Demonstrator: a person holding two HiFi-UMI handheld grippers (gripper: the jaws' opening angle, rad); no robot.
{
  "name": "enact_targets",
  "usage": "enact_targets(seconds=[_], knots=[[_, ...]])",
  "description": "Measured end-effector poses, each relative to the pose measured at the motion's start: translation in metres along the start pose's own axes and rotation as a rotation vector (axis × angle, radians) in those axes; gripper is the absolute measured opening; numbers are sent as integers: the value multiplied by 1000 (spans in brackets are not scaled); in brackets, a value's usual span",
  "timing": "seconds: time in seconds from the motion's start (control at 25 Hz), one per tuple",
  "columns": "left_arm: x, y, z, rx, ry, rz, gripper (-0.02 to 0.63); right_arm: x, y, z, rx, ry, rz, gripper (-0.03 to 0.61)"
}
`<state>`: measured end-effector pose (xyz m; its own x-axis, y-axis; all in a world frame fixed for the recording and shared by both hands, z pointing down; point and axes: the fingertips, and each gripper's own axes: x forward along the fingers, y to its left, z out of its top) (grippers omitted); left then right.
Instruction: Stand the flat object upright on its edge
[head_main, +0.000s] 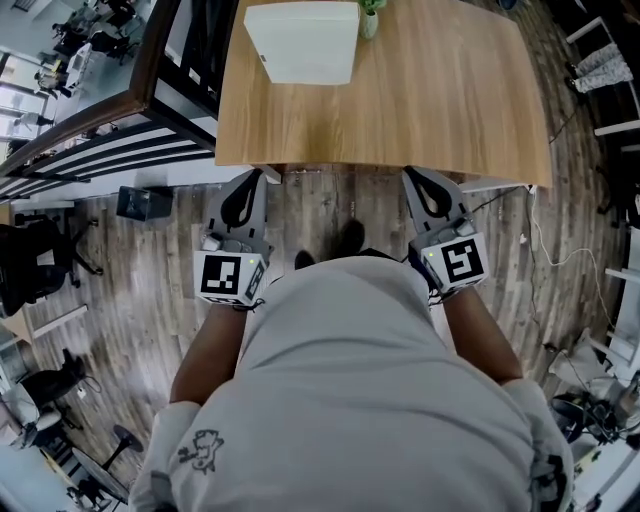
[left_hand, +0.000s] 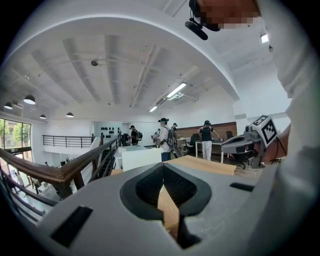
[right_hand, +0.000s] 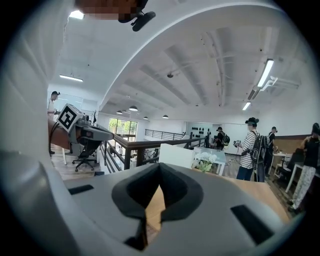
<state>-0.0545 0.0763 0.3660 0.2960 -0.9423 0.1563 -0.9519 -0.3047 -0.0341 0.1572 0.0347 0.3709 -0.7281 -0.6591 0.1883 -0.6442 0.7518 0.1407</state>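
Worktop (head_main: 440, 100): light wood, smooth grain, mostly bare, seen from above in head view. Floor (head_main: 330, 215) under it is grey-brown planks. At the worktop's left runs a railing (head_main: 110, 115) w/ dark wood handrail and dark bars. Black office chair (head_main: 40, 260) at far left, small dark box (head_main: 143, 203) on the floor near the railing, white cable (head_main: 545, 245) trailing on the floor at right. Gripper views show an open-plan room: white ribbed ceiling w/ strip lights, windows, desks, several people standing in the bg, e.g. one in a striped shirt (right_hand: 248, 150).

Flat white object (head_main: 302, 40) lies flat on the far part of the worktop, left of centre. A small potted plant (head_main: 370, 18) stands just beside its right far corner.

L gripper (head_main: 255, 178) and R gripper (head_main: 412, 174) sit at the worktop's near edge, tips about over that edge, pointing fwd. Both are well apart from the object, no contact. It lies ahead, btwn their two lines, nearer the L one.

Both grippers have jaws pressed together, tips meeting, nothing pinched. Only worktop wood shows through the slit below the tips in each gripper view.
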Motion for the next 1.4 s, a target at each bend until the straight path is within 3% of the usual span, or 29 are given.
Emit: enact_targets(seconds=[0.8, 1.4], knots=[[-120, 5, -4, -22, -30, -90, 6, -56, 112, 18, 30, -19, -33, 5], [-152, 11, -12, -32, -36, -118, 6, -75, 146, 27, 36, -17, -58, 5]])
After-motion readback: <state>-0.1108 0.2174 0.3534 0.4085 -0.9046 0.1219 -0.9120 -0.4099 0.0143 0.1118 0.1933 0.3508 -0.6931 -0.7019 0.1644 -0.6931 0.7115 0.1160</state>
